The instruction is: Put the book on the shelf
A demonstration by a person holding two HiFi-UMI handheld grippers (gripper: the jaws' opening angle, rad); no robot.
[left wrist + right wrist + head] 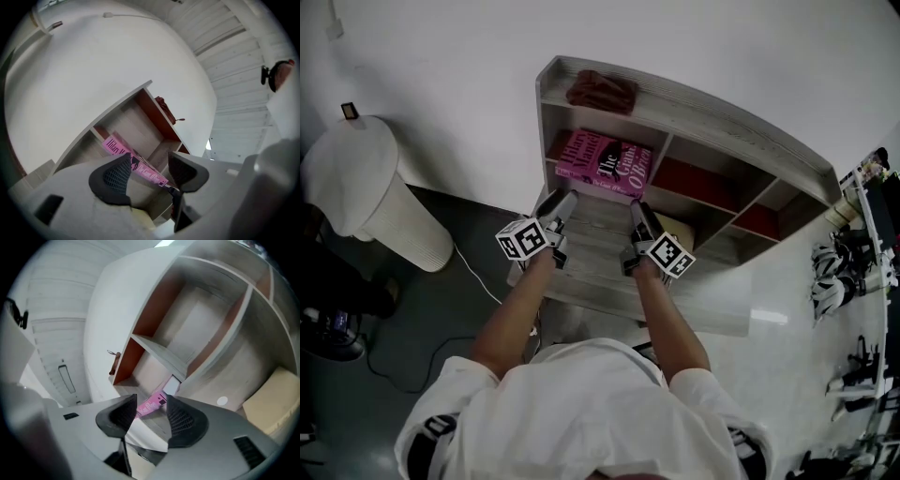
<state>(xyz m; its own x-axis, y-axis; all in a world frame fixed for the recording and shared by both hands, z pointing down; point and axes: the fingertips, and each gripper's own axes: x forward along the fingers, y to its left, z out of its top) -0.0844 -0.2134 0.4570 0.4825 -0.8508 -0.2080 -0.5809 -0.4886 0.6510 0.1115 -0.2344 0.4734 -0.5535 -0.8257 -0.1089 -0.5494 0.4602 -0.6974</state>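
From the head view, looks steeply down on a grey shelf (703, 112) against a white wall, with the pink book (605, 161) in the left compartment of its upper row, cover facing the camera. Finds a reddish bundle (602, 91) on the top board, just beyond the book, and a beige box (677, 228) in a nearer compartment to the right. Holds the left gripper (558, 208) and the right gripper (636, 217) side by side over the nearer board, tips close to the book's near edge, contact not clear from here. Takes in a white ribbed bin (370, 192) on the floor well to the left. In the left gripper view, shows the left gripper (150, 158) with fingers released, spread apart and gripping nothing. Beyond the gap, catches the book (117, 146) running slantwise across the compartment, with the reddish bundle (165, 108) on top of the shelf (140, 124). In the right gripper view, shows the right gripper (151, 399) likewise released, fingers apart, nothing pinched between them. Past the gap, picks out a strip of the pink book (151, 405) low in the shelf (161, 352), the reddish bundle (114, 364) at the far left, and the beige box (274, 401) at the right.
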